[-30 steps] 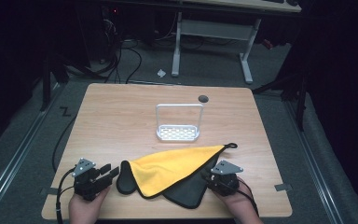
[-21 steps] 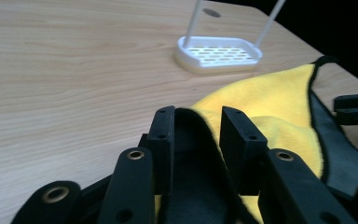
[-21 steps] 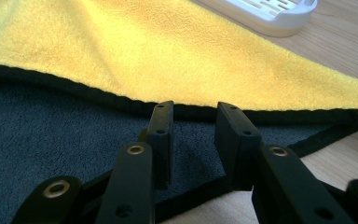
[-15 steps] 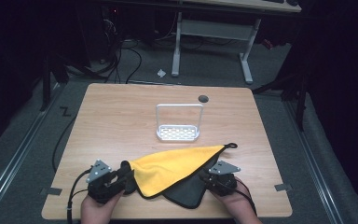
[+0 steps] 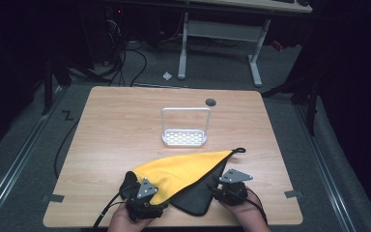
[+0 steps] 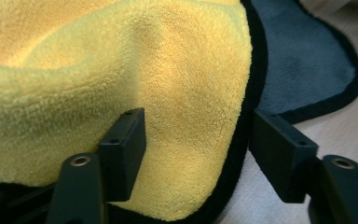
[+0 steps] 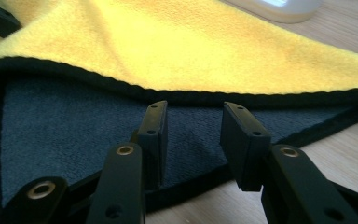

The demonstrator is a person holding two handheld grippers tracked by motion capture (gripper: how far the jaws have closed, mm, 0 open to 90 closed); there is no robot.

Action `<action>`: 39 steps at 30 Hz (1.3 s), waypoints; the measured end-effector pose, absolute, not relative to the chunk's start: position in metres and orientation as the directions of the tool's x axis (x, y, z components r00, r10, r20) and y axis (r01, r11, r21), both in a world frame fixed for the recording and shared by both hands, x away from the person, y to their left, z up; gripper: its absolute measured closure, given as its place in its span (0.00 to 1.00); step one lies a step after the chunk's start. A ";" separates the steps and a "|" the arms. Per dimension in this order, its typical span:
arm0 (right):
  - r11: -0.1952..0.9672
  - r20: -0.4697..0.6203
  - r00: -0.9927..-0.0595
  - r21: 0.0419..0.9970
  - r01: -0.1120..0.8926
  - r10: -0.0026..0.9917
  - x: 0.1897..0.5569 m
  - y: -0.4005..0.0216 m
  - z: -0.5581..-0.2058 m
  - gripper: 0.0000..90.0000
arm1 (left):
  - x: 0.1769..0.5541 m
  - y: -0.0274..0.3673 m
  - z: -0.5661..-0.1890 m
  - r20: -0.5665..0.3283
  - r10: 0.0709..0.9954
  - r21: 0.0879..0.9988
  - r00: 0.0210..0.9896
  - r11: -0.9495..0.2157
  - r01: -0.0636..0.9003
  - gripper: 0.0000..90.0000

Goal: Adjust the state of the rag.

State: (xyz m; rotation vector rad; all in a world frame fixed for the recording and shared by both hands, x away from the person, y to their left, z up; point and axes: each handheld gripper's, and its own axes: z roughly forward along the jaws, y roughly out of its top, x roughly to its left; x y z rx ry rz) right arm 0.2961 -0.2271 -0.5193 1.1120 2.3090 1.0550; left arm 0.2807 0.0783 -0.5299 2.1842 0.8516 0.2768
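A cloth, yellow [image 5: 183, 169] on one face and dark grey [image 5: 195, 198] on the other with black edging, lies folded over near the table's front edge. My left gripper [image 5: 146, 186] sits at its left corner; its jaws have just been opening and stand wide, with the yellow fold [image 6: 121, 70] between them and the pads not pressing. On the right side, my right gripper [image 5: 220, 184] hovers over the grey layer [image 7: 74, 121]. Its jaws [image 7: 196, 114] have also been opening, and a gap shows between them above the grey edge.
A small white rack [image 5: 185, 137] with a wire handle stands mid-table behind the cloth, and its base shows in the right gripper view [image 7: 279, 7]. A round hole [image 5: 210, 102] sits near the far edge of the wooden table [image 5: 116, 130]. Cables and desk legs lie beyond.
My left gripper has moved right from beside the cloth onto its left corner, and its jaws have opened. The right gripper has stayed where it was.
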 end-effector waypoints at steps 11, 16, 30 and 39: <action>0.482 -0.035 -0.657 0.709 0.514 0.753 0.299 -0.215 -0.529 0.75 | 0.288 0.104 -0.505 -0.240 0.620 0.759 0.747 -0.360 0.542 0.89; 0.484 -0.034 -0.656 0.704 0.521 0.754 0.300 -0.222 -0.528 0.86 | 0.312 0.133 -0.484 -0.234 0.700 0.799 0.675 -0.257 0.543 0.92; 0.467 -0.096 -0.563 0.682 0.563 0.821 0.312 -0.260 -0.525 0.96 | 0.408 0.151 -0.507 -0.258 0.826 0.717 0.501 -0.184 0.673 0.75; 0.465 -0.128 -0.534 0.682 0.565 0.836 0.315 -0.266 -0.525 0.96 | 0.363 0.148 -0.498 -0.166 0.826 0.783 0.539 -0.222 0.581 0.51</action>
